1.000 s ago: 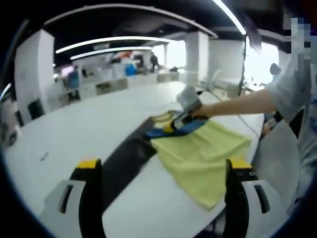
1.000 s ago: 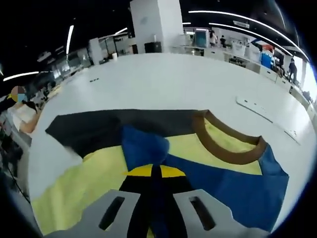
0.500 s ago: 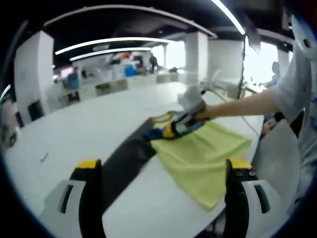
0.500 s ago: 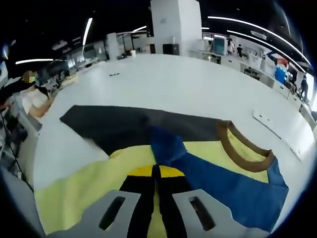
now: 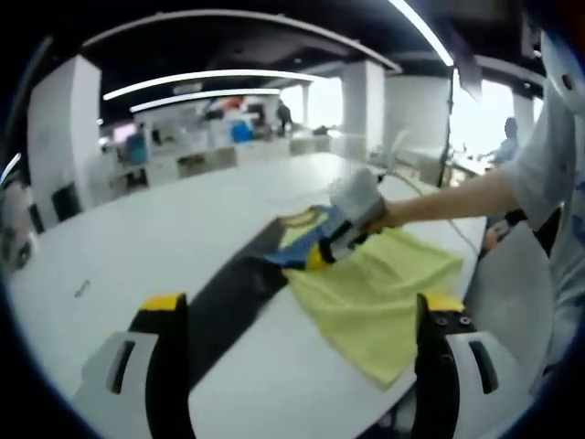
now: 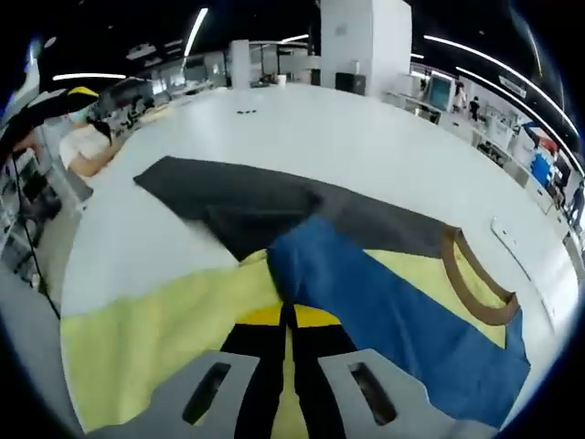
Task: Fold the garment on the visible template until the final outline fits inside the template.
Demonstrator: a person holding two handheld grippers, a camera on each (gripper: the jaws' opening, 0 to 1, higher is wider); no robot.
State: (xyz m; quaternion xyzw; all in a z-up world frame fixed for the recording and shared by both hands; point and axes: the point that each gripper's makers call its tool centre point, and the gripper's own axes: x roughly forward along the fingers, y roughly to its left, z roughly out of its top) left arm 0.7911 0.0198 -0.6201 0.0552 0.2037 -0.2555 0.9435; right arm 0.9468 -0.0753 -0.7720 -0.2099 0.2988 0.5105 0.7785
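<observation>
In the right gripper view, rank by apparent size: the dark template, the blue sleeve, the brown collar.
1. Dark template, the widest patch, though partly covered by the garment.
2. Blue sleeve, close behind; it lies nearer the camera, so this ranking against the template is unsure.
3. Brown collar, clearly smallest.

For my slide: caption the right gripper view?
Right gripper shut on shirt, folding blue sleeve over dark template.

open office, white pillars (image 5: 62,128), curved ceiling light strips (image 5: 210,73), bright windows (image 5: 480,114)
</observation>
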